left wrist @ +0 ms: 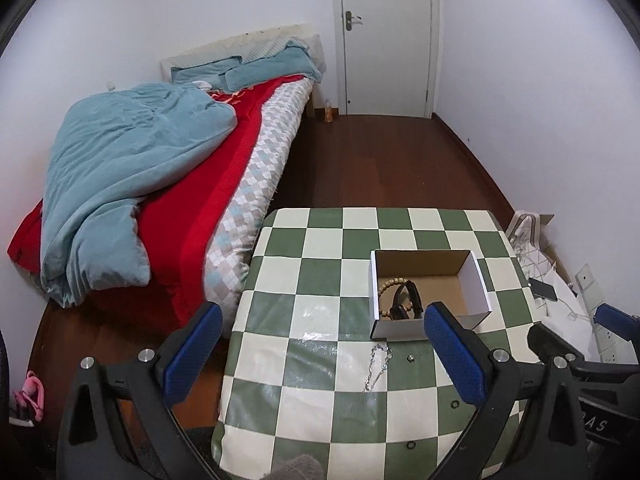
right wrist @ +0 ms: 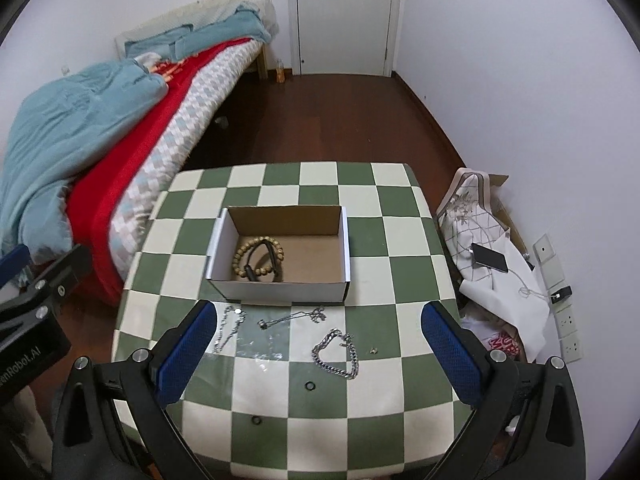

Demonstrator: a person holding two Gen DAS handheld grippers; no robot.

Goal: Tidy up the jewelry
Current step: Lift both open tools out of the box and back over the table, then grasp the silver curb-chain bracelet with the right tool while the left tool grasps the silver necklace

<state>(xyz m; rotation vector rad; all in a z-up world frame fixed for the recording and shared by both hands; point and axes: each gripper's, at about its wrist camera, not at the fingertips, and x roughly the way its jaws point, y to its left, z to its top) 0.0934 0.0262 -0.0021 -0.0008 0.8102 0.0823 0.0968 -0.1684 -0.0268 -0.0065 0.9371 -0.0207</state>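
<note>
Sorting is partway done, by the look of it: the cardboard box (right wrist: 280, 252) ahead of your right gripper (right wrist: 320, 344) already holds a wooden bead bracelet (right wrist: 258, 256) and a black strap-like piece (right wrist: 260, 260), while the metal pieces lie loose on the table between your fingers and the box.

Both of your grippers hover with jaws spread wide and nothing between them. The left gripper (left wrist: 322, 344) sits off to the side, its right finger overlapping the box's near corner in its own view.

Taking the surroundings from largest down: a bed (right wrist: 120, 120) with a blue duvet over a red blanket runs beyond your left fingers, a white door (right wrist: 344, 16) stands far ahead across a dark wood floor, and a pile of fabric with a phone (right wrist: 490, 258) on it lies outside your right finger. The table (right wrist: 400, 240) itself wears a green-and-white checked cloth, glossy in patches.

Between the right gripper's fingers, the chunky silver chain (right wrist: 338, 354) lies nearest, curled in a loop. A thinner necklace (right wrist: 292, 318) stretches just short of the box wall, and another thin chain (right wrist: 228, 328) trails beside your left fingertip. A tiny earring or stud (right wrist: 374, 350) sits toward your right finger, and two small dark rings (right wrist: 309, 386) lie closer in.

Your next move is probably the chunky chain: come down over it, close on a bunched section so the links don't slip, then lift it over the box's near wall.
</note>
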